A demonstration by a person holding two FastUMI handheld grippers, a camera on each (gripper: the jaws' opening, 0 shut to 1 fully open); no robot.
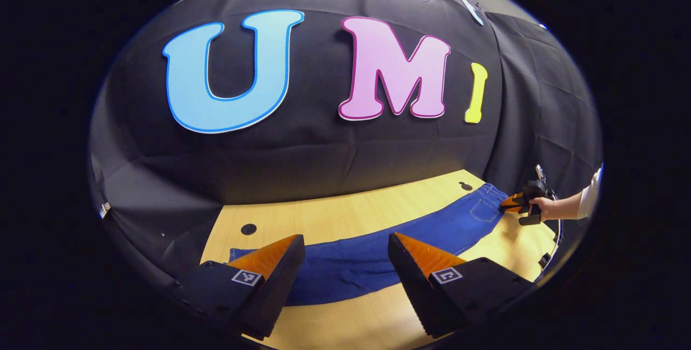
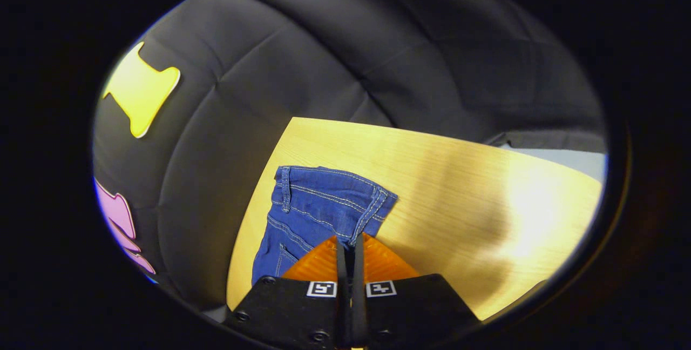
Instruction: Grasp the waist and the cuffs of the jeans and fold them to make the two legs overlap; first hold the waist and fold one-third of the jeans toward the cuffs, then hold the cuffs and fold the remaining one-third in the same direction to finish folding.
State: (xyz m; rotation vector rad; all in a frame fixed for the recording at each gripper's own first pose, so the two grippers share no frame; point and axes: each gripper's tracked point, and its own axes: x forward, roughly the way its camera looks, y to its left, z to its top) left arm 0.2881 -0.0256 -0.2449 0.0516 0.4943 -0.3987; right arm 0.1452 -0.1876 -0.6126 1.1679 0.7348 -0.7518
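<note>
My right gripper (image 2: 350, 243) pinches the jeans (image 2: 316, 209) waist at lower centre; my left gripper (image 1: 345, 247) hangs open over the legs.

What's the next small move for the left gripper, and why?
Probably lower the open left gripper onto the cuff end of the blue denim jeans and close. The right gripper looks already shut on the waistband; the cuffs lie ungrasped on the wooden table.

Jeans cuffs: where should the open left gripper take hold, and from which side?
Grip the cuff hem at the jeans' left end, coming in low from the near table edge. The jeans lie flat, so one finger must slide under the hem.
</note>
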